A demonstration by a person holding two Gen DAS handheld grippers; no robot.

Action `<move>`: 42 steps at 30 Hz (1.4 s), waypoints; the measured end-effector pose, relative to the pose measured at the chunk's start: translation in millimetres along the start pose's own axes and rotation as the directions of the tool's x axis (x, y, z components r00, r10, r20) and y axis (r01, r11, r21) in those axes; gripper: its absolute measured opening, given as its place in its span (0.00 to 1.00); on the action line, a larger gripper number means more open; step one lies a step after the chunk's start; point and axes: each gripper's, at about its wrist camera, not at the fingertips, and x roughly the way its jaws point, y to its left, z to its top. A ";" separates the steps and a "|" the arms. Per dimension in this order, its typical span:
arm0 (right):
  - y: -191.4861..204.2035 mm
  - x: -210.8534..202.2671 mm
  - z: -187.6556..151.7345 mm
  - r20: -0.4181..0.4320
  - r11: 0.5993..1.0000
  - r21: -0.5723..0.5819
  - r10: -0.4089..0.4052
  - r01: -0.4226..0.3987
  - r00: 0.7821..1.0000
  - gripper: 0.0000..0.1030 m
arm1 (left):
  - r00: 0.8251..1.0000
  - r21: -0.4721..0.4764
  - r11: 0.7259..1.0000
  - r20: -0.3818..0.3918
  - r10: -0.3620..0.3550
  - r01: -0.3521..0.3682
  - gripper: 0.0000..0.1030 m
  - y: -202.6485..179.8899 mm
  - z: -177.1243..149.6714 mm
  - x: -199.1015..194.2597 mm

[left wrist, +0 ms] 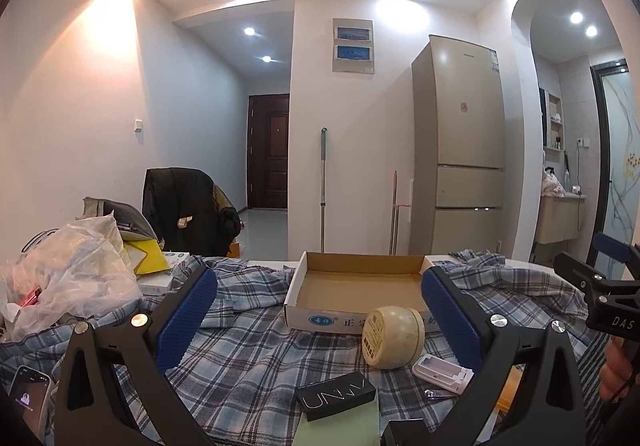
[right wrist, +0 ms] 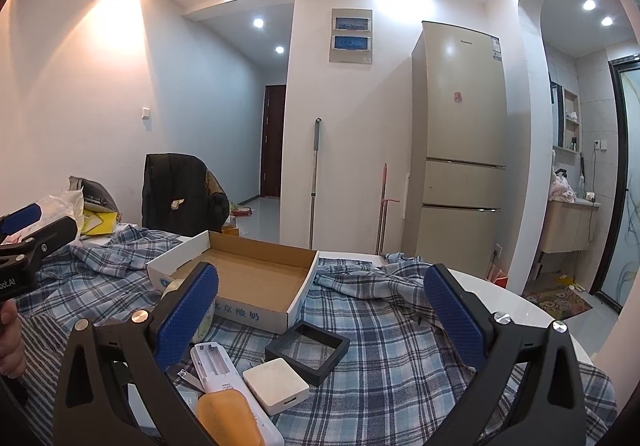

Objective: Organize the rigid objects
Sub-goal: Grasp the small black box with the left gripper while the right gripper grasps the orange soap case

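An open, empty cardboard box (left wrist: 360, 286) lies on the plaid cloth, also in the right wrist view (right wrist: 256, 278). My left gripper (left wrist: 320, 310) is open above the cloth, with a cream round jar (left wrist: 394, 336), a black "UN" box (left wrist: 336, 396), a white holder (left wrist: 442, 372) and nail clippers (left wrist: 438, 394) below it. My right gripper (right wrist: 320, 310) is open over a black square frame (right wrist: 308, 346), a white square box (right wrist: 276, 384), a white remote (right wrist: 224, 374) and an orange object (right wrist: 228, 420). The jar is mostly hidden behind the right gripper's left finger.
A pile of plastic bags (left wrist: 68, 274), a yellow packet and boxes lie at the table's left. A phone (left wrist: 30, 394) lies at the near left. A chair with a black jacket (left wrist: 188, 210) stands behind the table. A fridge (left wrist: 460, 142) and mop stand by the far wall.
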 end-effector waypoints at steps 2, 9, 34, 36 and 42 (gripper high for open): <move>-0.3 2.3 2.7 -0.017 1.000 -0.001 0.012 -0.012 1.000 1.00 | 1.000 -0.001 1.000 0.004 0.005 -0.005 1.00 2.3 3.5 -2.7; -13.1 -10.0 42.5 -0.075 0.992 -0.006 0.122 -0.123 0.990 1.00 | 0.993 0.001 0.999 -0.113 0.036 -0.036 1.00 20.6 43.0 -18.4; -27.0 32.5 -14.1 -0.446 0.982 0.153 0.166 -0.108 0.879 0.93 | 0.661 -0.054 0.978 -0.729 -0.176 0.201 0.65 -31.9 -46.1 43.6; -27.5 33.1 -15.9 -0.450 0.981 0.153 0.177 -0.120 0.875 0.93 | 0.642 -0.050 0.976 -0.745 -0.179 0.213 0.57 -35.1 -50.0 44.1; -24.5 34.5 -18.7 -0.451 0.981 0.137 0.188 -0.141 0.872 0.93 | 0.623 -0.049 0.972 -0.760 -0.185 0.228 0.49 -41.8 -52.5 46.0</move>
